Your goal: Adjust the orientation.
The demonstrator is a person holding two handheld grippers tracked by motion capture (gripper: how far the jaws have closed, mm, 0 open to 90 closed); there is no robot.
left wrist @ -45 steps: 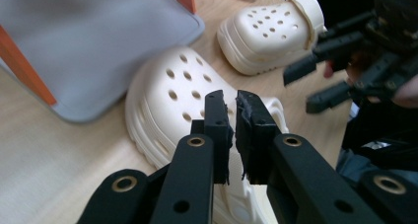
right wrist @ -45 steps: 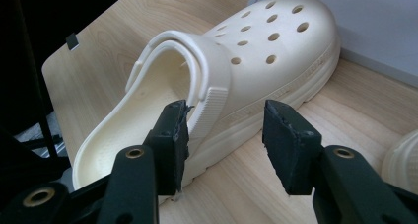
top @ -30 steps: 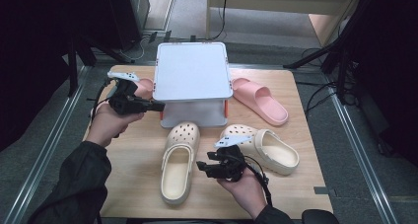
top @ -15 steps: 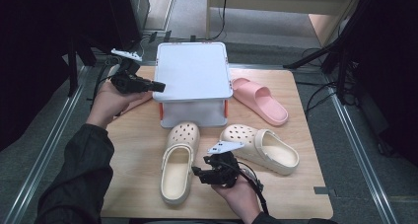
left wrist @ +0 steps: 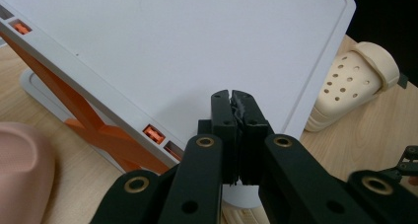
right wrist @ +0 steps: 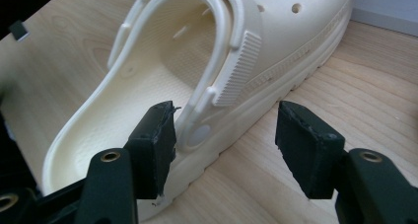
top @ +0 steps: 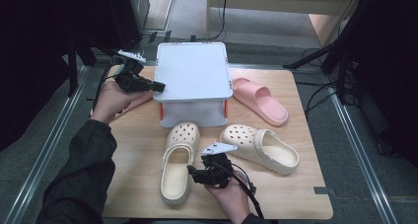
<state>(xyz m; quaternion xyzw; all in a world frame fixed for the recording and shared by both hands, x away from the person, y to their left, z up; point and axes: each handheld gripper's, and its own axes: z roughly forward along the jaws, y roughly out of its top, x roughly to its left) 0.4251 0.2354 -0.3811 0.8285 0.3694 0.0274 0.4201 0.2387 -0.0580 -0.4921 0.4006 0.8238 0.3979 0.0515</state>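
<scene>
Two cream clogs lie in front of a white lidded box (top: pixel 193 71). My right gripper (top: pixel 190 170) is low beside the left clog (top: pixel 177 160), open. Its jaws have just been opening. In the right gripper view the right gripper (right wrist: pixel 227 113) straddles the side wall of this clog (right wrist: pixel 276 41) near the strap rivet, and the pads do not press on it. The other clog (top: pixel 266 147) lies to the right. My left gripper (top: pixel 160 86) is shut with nothing in it, at the box's left edge. In the left gripper view this gripper (left wrist: pixel 231 98) points at the white lid (left wrist: pixel 197 41).
A pink slipper (top: pixel 261 101) lies right of the box. Another pink slipper (left wrist: pixel 19 169) lies left of it, partly under the left hand. The box stands on orange supports (left wrist: pixel 93 128). The wooden table (top: pixel 296 199) ends close behind the right hand.
The left hand has moved toward the far side along the box's left edge, gripper still shut. The right gripper has shifted a little left toward the left clog, and its jaws stand wider.
</scene>
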